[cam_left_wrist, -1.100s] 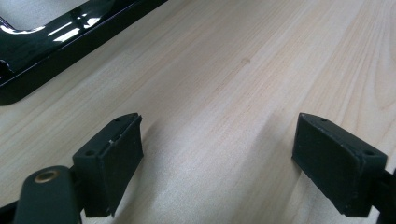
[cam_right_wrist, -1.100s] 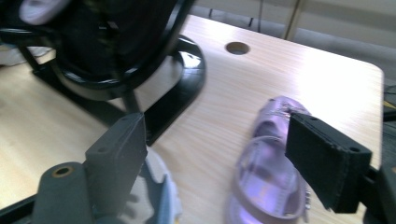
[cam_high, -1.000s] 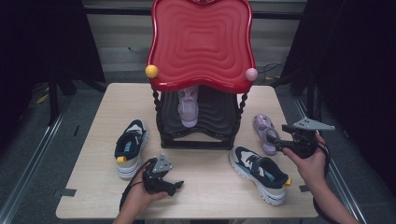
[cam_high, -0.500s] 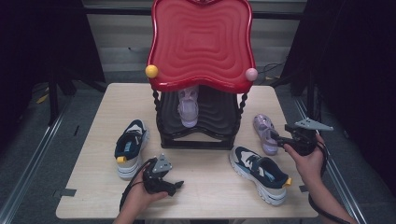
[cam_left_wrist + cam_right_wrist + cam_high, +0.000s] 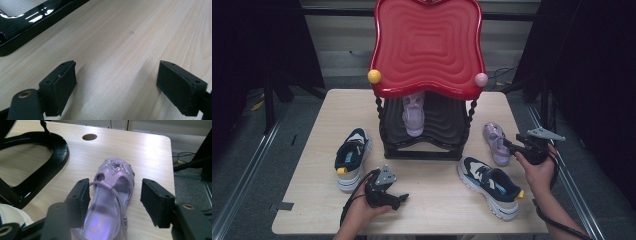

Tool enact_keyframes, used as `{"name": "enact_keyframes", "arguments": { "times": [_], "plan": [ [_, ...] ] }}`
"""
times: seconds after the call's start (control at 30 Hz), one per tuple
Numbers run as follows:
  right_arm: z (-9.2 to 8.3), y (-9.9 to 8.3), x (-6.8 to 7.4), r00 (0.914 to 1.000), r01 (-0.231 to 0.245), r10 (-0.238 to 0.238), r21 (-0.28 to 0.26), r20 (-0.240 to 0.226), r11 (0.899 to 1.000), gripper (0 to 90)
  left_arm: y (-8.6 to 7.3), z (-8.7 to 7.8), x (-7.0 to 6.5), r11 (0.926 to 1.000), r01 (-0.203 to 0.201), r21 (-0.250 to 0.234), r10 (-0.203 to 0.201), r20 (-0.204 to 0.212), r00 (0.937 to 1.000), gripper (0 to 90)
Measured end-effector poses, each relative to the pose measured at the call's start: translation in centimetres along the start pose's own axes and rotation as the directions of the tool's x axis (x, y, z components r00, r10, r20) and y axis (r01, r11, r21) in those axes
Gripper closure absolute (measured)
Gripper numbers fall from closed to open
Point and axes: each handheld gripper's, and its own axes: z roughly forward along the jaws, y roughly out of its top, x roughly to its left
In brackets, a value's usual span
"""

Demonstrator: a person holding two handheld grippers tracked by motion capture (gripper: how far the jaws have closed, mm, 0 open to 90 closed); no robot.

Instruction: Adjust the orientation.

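Observation:
A purple sandal [image 5: 495, 144] with a glittery star lies on the table right of the rack. My right gripper [image 5: 510, 146] reaches it from the heel end. In the right gripper view the sandal [image 5: 117, 173] lies between the jaws of this gripper [image 5: 115, 187]. The jaws have just been closing. One pad [image 5: 79, 200] sits at the sandal's side and the other stands apart from it. My left gripper [image 5: 401, 198] rests low near the table's front edge, and its view shows this gripper [image 5: 116, 75] open over bare wood.
A black rack with a red wavy top [image 5: 427, 45] stands mid-table, a second purple sandal [image 5: 414, 116] on its shelf. One navy sneaker [image 5: 352, 157] lies left of the rack, another [image 5: 492, 185] front right, close to my right hand. The table's right edge [image 5: 532, 200] is near.
The right gripper has sunk a little around the sandal's heel end. The left gripper and the shoes have stayed put.

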Motion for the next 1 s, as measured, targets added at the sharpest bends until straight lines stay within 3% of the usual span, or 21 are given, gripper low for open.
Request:
{"name": "enact_keyframes", "arguments": {
  "times": [0.33,1.0],
  "plan": [
    [1.3,-1.4,-0.1,0.9997,0.001,-0.001,0.006,0.023,1.0,55.3,0.0,0.0,0.0,1.0,-0.001,0.0,0.001,-0.001,1.0,15.5],
    [3.1,-2.5,-0.3,0.9988,-0.028,0.028,-0.004,0.04,1.0,65.6,0.0,0.0,0.0,1.0,0.0,-0.001,0.0,0.0,1.0,15.5]
  ]
}}
